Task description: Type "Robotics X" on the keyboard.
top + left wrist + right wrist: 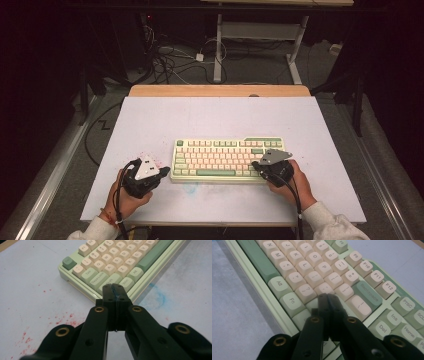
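Left hand-held gripper [114, 290], jaws pressed together on nothing, tips at the keyboard's [227, 159] near-left corner. Right hand-held gripper [327, 300], likewise closed empty, over its right-hand keys on the worktop [210, 117].

Left gripper [161, 173] jaws pressed together, right gripper [256, 165] likewise — forearms entering from below, hands apart.
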Demonstrator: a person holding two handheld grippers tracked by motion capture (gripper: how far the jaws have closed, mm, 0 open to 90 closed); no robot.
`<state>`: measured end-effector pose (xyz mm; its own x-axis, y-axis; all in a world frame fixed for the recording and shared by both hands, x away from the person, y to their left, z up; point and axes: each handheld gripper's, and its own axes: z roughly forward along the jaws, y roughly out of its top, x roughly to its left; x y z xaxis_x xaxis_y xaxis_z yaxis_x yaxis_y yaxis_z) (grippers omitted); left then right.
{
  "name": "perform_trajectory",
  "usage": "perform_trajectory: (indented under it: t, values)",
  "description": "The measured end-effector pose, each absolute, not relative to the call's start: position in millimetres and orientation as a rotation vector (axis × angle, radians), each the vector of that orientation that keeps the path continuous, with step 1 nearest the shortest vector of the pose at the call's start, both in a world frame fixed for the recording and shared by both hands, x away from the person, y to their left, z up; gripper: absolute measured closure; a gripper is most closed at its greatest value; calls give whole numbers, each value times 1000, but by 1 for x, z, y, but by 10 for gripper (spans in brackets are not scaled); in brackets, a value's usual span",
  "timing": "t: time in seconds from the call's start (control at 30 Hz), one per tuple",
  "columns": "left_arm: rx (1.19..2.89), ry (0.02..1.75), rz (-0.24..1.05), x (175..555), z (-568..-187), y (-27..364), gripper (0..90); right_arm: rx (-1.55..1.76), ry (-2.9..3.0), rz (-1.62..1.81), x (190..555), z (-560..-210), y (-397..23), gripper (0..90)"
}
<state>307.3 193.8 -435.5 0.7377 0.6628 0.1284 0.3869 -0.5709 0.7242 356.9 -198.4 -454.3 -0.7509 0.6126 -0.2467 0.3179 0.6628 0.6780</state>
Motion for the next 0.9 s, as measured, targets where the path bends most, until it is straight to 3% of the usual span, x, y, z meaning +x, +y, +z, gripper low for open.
perform_trajectory:
  t: [0.43,0.9]
  values:
    - [2283,759,488,328,-421,164,871,717,2410,857,355,-455,-198,899]
    - [2396,708,447,353,-431,124,858,714,2409,860,355,-455,-198,899]
